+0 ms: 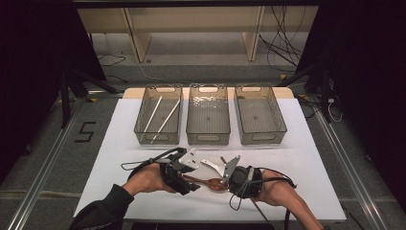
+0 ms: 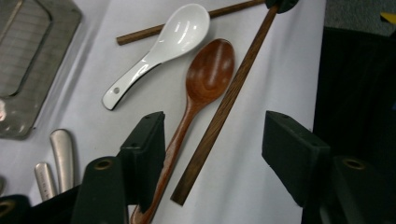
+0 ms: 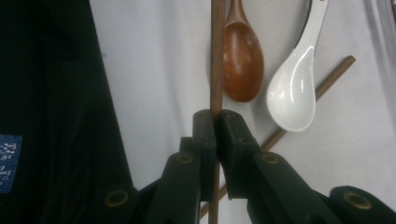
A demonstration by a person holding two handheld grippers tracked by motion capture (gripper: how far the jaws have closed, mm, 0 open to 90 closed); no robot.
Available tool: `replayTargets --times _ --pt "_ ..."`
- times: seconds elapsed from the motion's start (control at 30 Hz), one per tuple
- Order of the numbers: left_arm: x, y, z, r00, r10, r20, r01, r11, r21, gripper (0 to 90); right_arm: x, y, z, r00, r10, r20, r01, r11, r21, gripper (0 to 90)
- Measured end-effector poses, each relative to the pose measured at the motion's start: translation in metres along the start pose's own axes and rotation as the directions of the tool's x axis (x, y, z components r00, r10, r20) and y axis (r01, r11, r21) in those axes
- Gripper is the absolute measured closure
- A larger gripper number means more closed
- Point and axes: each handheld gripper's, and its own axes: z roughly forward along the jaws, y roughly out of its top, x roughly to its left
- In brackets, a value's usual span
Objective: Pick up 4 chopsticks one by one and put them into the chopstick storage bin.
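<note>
A brown wooden chopstick (image 3: 217,56) is pinched between the jaws of my right gripper (image 3: 216,121), which is shut on it. Its far end (image 2: 224,107) runs between the open jaws of my left gripper (image 2: 215,144), next to the handle of a wooden spoon (image 2: 210,70). The left jaw lies against the spoon handle, while the other jaw stands apart. A white ceramic spoon (image 2: 182,32) lies beside the wooden one, across a second brown chopstick (image 2: 144,32). In the high view the two grippers (image 1: 194,184) (image 1: 225,182) face each other over the spoon (image 1: 218,183) near the table's front.
Three clear bins (image 1: 158,86) (image 1: 208,86) (image 1: 251,86) stand in a row at the back of the white table (image 1: 306,163). The left bin holds two white chopsticks (image 1: 165,120). Metal utensil handles (image 2: 63,158) lie left of my left gripper.
</note>
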Motion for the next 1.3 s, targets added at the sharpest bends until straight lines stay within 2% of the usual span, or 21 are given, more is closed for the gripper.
replayTargets --times 0.03,0.07,0.2,0.27,0.4,0.43,0.5,0.77,0.9,1.03,1.13,1.3 --pt "-0.002 0.0 0.001 0.9999 0.012 0.003 -0.012 0.9999 0.007 42.2 0.0 0.0 0.0 0.9998 -0.02 -0.007 0.02 0.9998 0.003 85.6" --pt "-0.003 0.001 0.003 0.9996 0.024 0.012 -0.024 0.9996 0.018 43.8 0.001 0.001 0.001 0.9998 -0.014 -0.011 0.014 0.9999 -0.003 85.6" --pt "-0.006 0.001 0.009 0.9979 0.06 0.024 -0.061 0.9972 0.044 49.2 0.001 0.001 0.003 0.999 -0.039 -0.022 0.039 0.9992 0.006 85.6" --pt "-0.007 0.001 0.01 0.9972 0.067 0.033 -0.068 0.9966 0.046 51.9 0.002 0.002 0.004 0.9991 -0.034 -0.026 0.035 0.9993 0.012 85.6" --pt "-0.007 0.0 0.011 0.9965 0.072 0.042 -0.075 0.9951 0.064 57.3 0.003 0.002 0.005 0.9979 -0.054 -0.035 0.055 0.9984 0.016 85.6" --pt "-0.007 0.0 0.011 0.9963 0.073 0.046 -0.076 0.9949 0.066 58.5 0.004 0.002 0.005 0.9983 -0.045 -0.037 0.045 0.9988 0.017 85.6" --pt "-0.008 0.0 0.011 0.9955 0.081 0.049 -0.084 0.9939 0.071 61.4 0.004 0.002 0.005 0.9972 -0.065 -0.037 0.066 0.9976 0.021 85.6" --pt "-0.009 0.0 0.014 0.9923 0.106 0.064 -0.111 0.9905 0.082 71.0 0.006 0.003 0.004 0.997 -0.065 -0.043 0.066 0.9976 0.021 85.5" --pt "-0.009 -0.001 0.014 0.9898 0.12 0.077 -0.127 0.9873 0.096 75.4 0.006 0.002 0.004 0.9953 -0.084 -0.049 0.084 0.9964 0.01 85.5" --pt "-0.011 -0.002 0.015 0.9846 0.147 0.094 -0.157 0.9819 0.106 78.4 0.007 0.002 0.003 0.994 -0.095 -0.055 0.096 0.9954 0.008 85.5" --pt "-0.011 -0.002 0.015 0.9823 0.148 0.115 -0.161 0.9803 0.115 79.9 0.008 0.002 0.003 0.9931 -0.105 -0.054 0.105 0.9945 0.002 85.3" --pt "-0.013 -0.002 0.014 0.9778 0.159 0.136 -0.174 0.9796 0.101 82.5 0.007 0.001 0.001 0.9937 -0.102 -0.046 0.103 0.9947 0.0 82.9"
